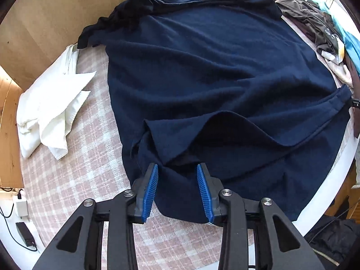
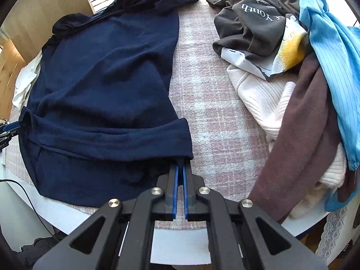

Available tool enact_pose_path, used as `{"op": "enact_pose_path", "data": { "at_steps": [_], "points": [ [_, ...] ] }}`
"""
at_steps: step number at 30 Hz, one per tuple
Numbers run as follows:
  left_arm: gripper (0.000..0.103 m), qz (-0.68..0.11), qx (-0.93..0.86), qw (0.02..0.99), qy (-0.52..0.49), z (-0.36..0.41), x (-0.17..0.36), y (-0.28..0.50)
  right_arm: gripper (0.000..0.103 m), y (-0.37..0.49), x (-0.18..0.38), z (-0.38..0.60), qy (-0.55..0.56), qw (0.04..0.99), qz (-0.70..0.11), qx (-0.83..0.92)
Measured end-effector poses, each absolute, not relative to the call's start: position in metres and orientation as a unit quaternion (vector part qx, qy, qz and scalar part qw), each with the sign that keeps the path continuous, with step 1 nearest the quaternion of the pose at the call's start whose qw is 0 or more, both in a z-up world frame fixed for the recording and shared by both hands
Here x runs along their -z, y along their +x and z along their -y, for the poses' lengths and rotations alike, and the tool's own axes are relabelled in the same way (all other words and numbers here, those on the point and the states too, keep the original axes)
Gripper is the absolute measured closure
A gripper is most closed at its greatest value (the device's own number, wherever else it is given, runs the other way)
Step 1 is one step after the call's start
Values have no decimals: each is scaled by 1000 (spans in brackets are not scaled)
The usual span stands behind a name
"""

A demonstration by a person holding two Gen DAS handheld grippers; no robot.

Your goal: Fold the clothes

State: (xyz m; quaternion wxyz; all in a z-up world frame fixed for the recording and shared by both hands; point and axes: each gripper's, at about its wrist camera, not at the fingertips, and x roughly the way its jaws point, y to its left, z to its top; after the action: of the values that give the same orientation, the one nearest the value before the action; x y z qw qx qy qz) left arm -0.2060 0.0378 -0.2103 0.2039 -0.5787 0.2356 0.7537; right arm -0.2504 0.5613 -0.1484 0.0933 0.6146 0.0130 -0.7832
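A navy shirt (image 1: 213,78) lies spread on a table covered with a pink plaid cloth (image 1: 78,180). Its near hem is folded back over the body as a raised band (image 2: 108,132). My left gripper (image 1: 177,168) points down at the hem's left end. Its blue pads (image 1: 153,180) stand apart with a bunch of navy fabric between them, not pinched. My right gripper (image 2: 180,168) is shut on the hem's right corner (image 2: 184,135). Each gripper shows at the edge of the other's view: the right gripper (image 1: 355,103) and the left gripper (image 2: 10,127).
A crumpled white cloth (image 1: 51,112) lies left of the shirt. On the right is a heap of clothes: a grey printed top (image 2: 254,22), a white knit (image 2: 263,99), a brown garment (image 2: 303,121), a light blue shirt (image 2: 333,51). A wooden panel (image 1: 45,22) stands behind; an adapter (image 1: 24,234) lies lower left.
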Motion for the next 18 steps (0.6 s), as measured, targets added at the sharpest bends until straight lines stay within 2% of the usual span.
{"op": "enact_pose_path", "data": {
  "at_steps": [5, 14, 15, 16, 18],
  "points": [
    [69, -237, -759, 199, -572, -35, 202, -216, 99, -248, 150, -561, 616, 92, -17, 782],
    [70, -308, -735, 217, -563, -51, 208, -216, 99, -263, 164, -558, 620, 92, -11, 779],
    [79, -309, -733, 217, -566, -54, 212, -218, 99, -263, 165, -559, 620, 93, -11, 779],
    [98, -309, -731, 217, -568, -57, 215, -220, 99, -263, 166, -559, 621, 93, -11, 778],
    [98, -294, -731, 218, -576, -56, 215, -226, 99, -263, 168, -560, 621, 93, -11, 778]
  ]
}}
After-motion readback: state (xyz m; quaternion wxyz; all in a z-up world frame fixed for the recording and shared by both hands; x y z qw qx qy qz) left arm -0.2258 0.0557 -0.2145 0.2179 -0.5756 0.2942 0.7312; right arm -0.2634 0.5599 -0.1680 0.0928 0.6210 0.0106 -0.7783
